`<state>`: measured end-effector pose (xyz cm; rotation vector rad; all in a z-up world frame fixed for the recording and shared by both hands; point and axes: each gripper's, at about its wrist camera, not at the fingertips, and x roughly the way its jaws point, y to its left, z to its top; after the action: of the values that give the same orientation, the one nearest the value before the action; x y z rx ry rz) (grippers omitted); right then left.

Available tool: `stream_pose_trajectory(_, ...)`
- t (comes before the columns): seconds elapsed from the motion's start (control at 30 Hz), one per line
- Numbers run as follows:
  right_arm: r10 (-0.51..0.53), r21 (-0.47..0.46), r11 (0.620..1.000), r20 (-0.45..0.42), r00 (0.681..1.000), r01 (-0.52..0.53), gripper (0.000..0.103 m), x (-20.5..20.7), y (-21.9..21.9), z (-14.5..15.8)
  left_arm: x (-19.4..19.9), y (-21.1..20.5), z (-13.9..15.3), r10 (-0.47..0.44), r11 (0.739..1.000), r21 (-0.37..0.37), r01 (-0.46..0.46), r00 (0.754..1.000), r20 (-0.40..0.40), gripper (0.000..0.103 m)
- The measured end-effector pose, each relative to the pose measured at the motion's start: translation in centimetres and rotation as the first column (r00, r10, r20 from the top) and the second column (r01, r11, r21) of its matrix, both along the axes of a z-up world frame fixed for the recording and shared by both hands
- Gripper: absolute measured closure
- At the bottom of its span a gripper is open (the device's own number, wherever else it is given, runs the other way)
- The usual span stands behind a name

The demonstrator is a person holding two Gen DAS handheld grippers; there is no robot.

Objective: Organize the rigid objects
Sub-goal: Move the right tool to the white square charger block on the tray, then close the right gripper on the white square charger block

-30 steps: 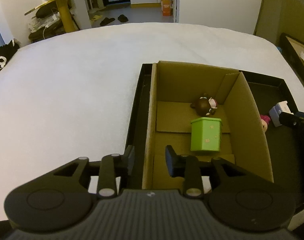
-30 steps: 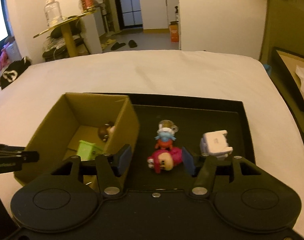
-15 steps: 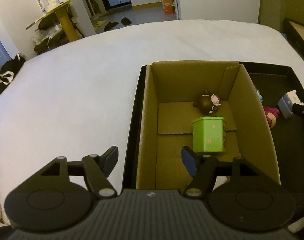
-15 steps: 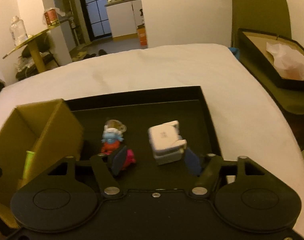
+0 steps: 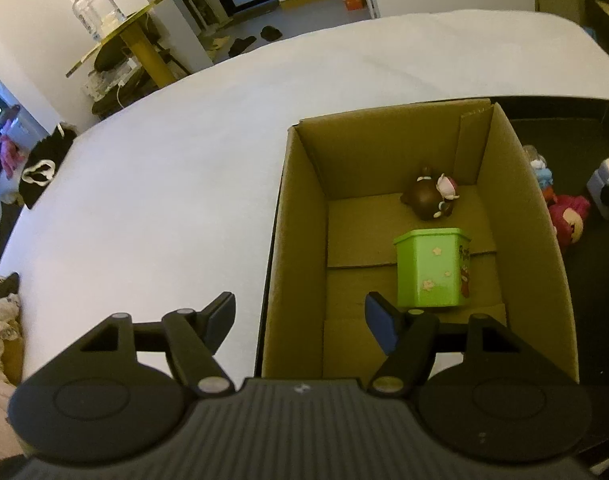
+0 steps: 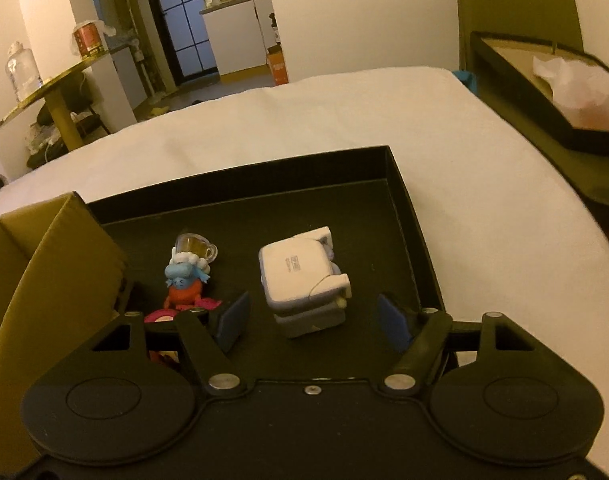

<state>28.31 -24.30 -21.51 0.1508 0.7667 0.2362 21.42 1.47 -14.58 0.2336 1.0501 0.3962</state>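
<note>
A cardboard box [image 5: 300, 240] stands in a black tray [image 6: 400, 200] on a white bed. Inside it lie a green tin [image 5: 430, 268] and a brown figurine [image 5: 428, 198]. My left gripper [image 5: 300, 316] is open and empty, straddling the box's near left wall. In the right wrist view, a white and grey block [image 6: 304, 280] lies in the tray just ahead of my open, empty right gripper [image 6: 312, 320]. A blue and red figurine [image 6: 184, 276] and a pink toy [image 6: 172, 314] lie to its left, next to the box [image 6: 56, 272].
A clear mini cup [image 6: 194, 246] lies behind the blue figurine. A round yellow table [image 5: 132, 36] stands beyond the bed. A dark box with white paper [image 6: 564, 92] sits to the right of the bed.
My left gripper opened from around the box's left wall and drew back. My right gripper shifted right from the pink toy, now centred on the white and grey block.
</note>
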Motion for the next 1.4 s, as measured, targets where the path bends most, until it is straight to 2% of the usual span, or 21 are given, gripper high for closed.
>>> stream_pose_trajectory(0.1, -0.017, -0.019, 1.000, 0.014, 1.000, 0.017, 0.034, 0.2, -0.1, -0.3, 0.1, -0.2, 0.0, 0.005, 1.000, 0.008, -0.005, 1.000, -0.003, 0.033)
stream_pose_trajectory(0.13, -0.014, -0.009, 1.000, 0.014, 1.000, 0.014, 0.038, 0.3, -0.2, -0.4, 0.1, -0.3, 0.0, 0.006, 1.000, 0.011, -0.006, 1.000, -0.004, 0.033)
stream_pose_trajectory(0.2, 0.012, 0.023, 1.000, 0.019, 1.000, -0.012, 0.056, 0.2, -0.3, -0.6, 0.2, -0.4, 0.0, 0.005, 1.000, 0.022, -0.005, 1.000, -0.009, 0.033)
stream_pose_trajectory(0.23, 0.019, 0.022, 1.000, 0.024, 1.000, -0.019, 0.059, 0.1, -0.2, -0.5, 0.2, -0.5, 0.1, 0.005, 1.000, 0.029, -0.005, 1.000, -0.010, 0.033)
stream_pose_trajectory(0.63, 0.023, 0.033, 0.999, 0.035, 0.999, -0.024, 0.060, -1.3, -1.0, 0.9, -0.4, -0.4, 1.0, 0.010, 1.000, 0.018, -0.011, 1.000, 0.023, 0.033)
stream_pose_trajectory(0.8, 0.008, 0.060, 0.998, 0.039, 0.999, -0.010, 0.060, -1.8, -1.6, 2.3, -0.6, -0.1, 1.0, 0.009, 1.000, -0.005, -0.009, 1.000, 0.027, 0.033)
stream_pose_trajectory(1.4, 0.037, 0.022, 0.999, 0.117, 0.992, -0.039, 0.060, -3.6, -0.1, 8.6, -1.7, 1.2, 1.6, 0.015, 0.997, -0.074, -0.010, 0.997, 0.072, 0.033)
